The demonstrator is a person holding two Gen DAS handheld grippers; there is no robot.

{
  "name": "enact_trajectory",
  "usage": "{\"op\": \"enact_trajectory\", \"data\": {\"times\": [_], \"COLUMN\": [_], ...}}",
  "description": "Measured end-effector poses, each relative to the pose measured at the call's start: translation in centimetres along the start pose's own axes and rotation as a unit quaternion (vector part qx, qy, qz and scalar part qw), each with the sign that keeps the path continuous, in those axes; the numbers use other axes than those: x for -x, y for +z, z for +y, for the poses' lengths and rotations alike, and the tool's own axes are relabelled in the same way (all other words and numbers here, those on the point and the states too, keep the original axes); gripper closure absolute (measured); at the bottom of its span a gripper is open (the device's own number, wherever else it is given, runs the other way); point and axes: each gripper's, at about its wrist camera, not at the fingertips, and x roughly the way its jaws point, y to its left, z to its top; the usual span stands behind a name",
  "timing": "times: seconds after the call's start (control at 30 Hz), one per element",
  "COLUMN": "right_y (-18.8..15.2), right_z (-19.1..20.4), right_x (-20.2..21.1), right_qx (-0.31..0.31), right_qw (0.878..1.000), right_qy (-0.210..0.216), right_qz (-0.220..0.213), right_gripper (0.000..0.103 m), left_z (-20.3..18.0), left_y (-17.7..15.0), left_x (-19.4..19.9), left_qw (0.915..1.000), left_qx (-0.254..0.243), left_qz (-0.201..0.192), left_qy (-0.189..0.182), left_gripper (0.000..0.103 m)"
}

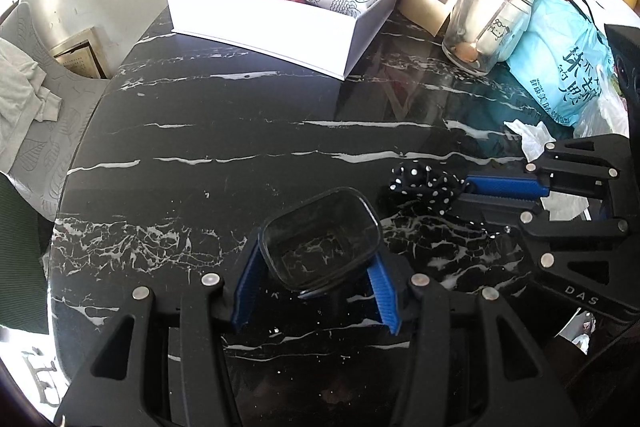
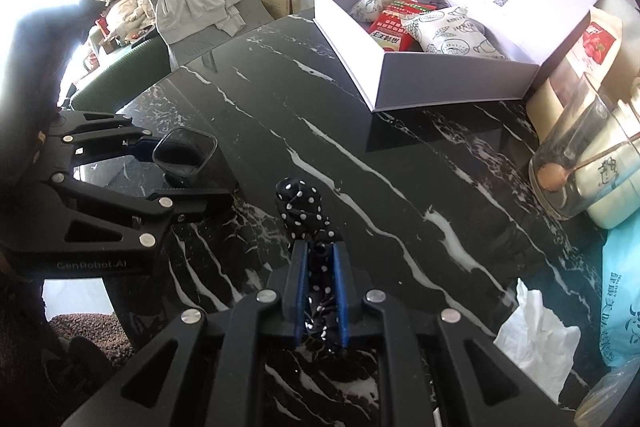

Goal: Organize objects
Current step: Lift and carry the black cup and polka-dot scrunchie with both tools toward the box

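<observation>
Left claw [image 1: 316,291]: blue pads clamped on either side of a small clear container [image 1: 320,239], open top, nothing visible inside; whether it sits on the black marbled counter [image 1: 240,131] or is lifted just off it cannot be told. Same claw seen from the right wrist view at the left edge [image 2: 176,171], container [image 2: 185,157] at its tip.

Right claw [image 2: 320,267]: blue pads closed tight on a black polka-dot scrunchie [image 2: 306,215], most of the fabric bunched out beyond the fingertips, above the counter [image 2: 400,187]. From the left wrist view it enters from the right [image 1: 476,195], scrunchie [image 1: 424,187] just beside the container, to its right, not touching.

Other items, far side of counter:
- White box [image 1: 280,31], lid up, holding printed pouches and a red packet.
- Glass jar [image 1: 484,27] to its right, something small and round at the bottom.
- Blue bag [image 1: 560,67] beside the jar.
- Crumpled tissue [image 2: 536,339] near the right claw.
</observation>
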Motion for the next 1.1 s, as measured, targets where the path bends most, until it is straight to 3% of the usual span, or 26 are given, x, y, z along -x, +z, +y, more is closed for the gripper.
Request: {"op": "enact_trajectory", "data": {"times": [0.1,0.13,0.17,0.27,0.4,0.67,0.93,1.1], "right_y": [-0.3,-0.4,-0.5,-0.9,-1.3,-2.6,-2.8,-3.0], "right_z": [-0.3,-0.4,-0.4,-0.9,-1.5,-2.6,-1.9,-1.1], "right_x": [-0.2,-0.3,-0.3,-0.6,-0.5,0.2,0.3,0.2], "right_qx": [-0.001,-0.001,-0.001,-0.009,-0.018,-0.038,-0.030,-0.026], "right_qw": [1.000,1.000,1.000,1.000,1.000,0.999,0.999,0.999], "right_qy": [0.002,0.000,-0.001,0.003,-0.006,-0.017,-0.023,-0.034], "right_qz": [0.002,0.004,0.005,0.006,0.006,-0.001,-0.015,-0.024], "right_gripper": [0.069,0.056,0.052,0.053,0.053,0.052,0.052,0.052], "left_z": [0.0,0.0,0.0,-0.1,-0.4,-1.3,-0.6,0.0], "left_y": [0.0,0.0,0.0,0.0,-0.1,-0.3,-0.2,-0.5], "left_x": [0.0,0.0,0.0,-0.1,-0.3,-0.7,-0.8,-0.6], "left_qw": [1.0000,1.0000,1.0000,1.0000,0.9999,0.9989,0.9985,0.9982], "left_qx": [0.001,0.001,-0.001,-0.005,-0.008,-0.030,-0.011,-0.003], "left_qz": [-0.003,-0.003,-0.004,-0.007,-0.011,-0.016,-0.018,-0.027], "left_qy": [0.001,0.002,0.003,0.005,0.011,0.034,0.049,0.054], "left_gripper": [0.055,0.055,0.055,0.052,0.041,0.035,0.031,0.033]}}
